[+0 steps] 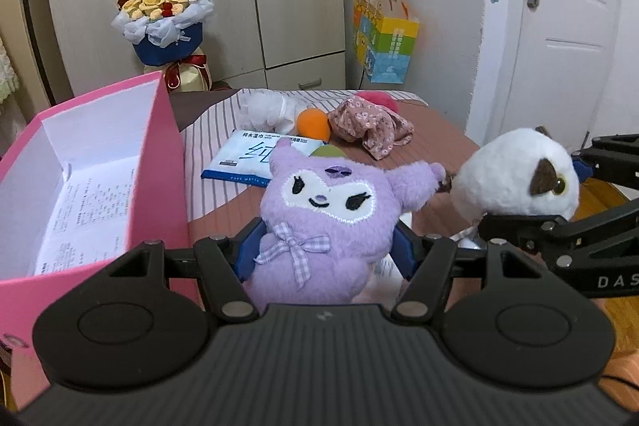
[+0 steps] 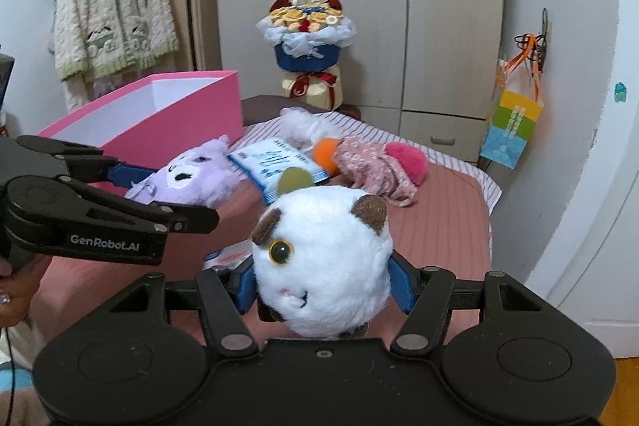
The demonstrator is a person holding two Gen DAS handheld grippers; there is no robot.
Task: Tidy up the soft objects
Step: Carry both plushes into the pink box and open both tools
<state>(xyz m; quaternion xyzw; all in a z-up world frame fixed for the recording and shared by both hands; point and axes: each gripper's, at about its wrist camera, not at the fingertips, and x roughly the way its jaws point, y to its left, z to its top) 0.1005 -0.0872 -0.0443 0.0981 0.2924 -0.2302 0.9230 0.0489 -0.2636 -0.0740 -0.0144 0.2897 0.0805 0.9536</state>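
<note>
My left gripper (image 1: 325, 246) is shut on a purple plush (image 1: 319, 210) with a checked bow, its blue pads pressing the plush's body on both sides above the bed. Just to its left stands an open pink box (image 1: 167, 166) with a white inside. In the right wrist view, my right gripper (image 2: 323, 282) is shut on a round white plush (image 2: 323, 258) with brown ears. The left gripper (image 2: 167, 194) shows there at the left with the purple plush (image 2: 199, 174) next to the pink box (image 2: 179, 114). The white plush (image 1: 515, 174) hangs to the right of the purple one.
Further back on the striped bed lie a pack of wet wipes (image 1: 255, 154), an orange ball (image 1: 313, 122), a floral cloth (image 1: 371, 126), a pink pompom (image 1: 379, 98) and a white fluffy item (image 1: 267, 106). A bouquet (image 1: 163, 22) stands by the wardrobe and a paper bag (image 1: 383, 42) hangs on the wall.
</note>
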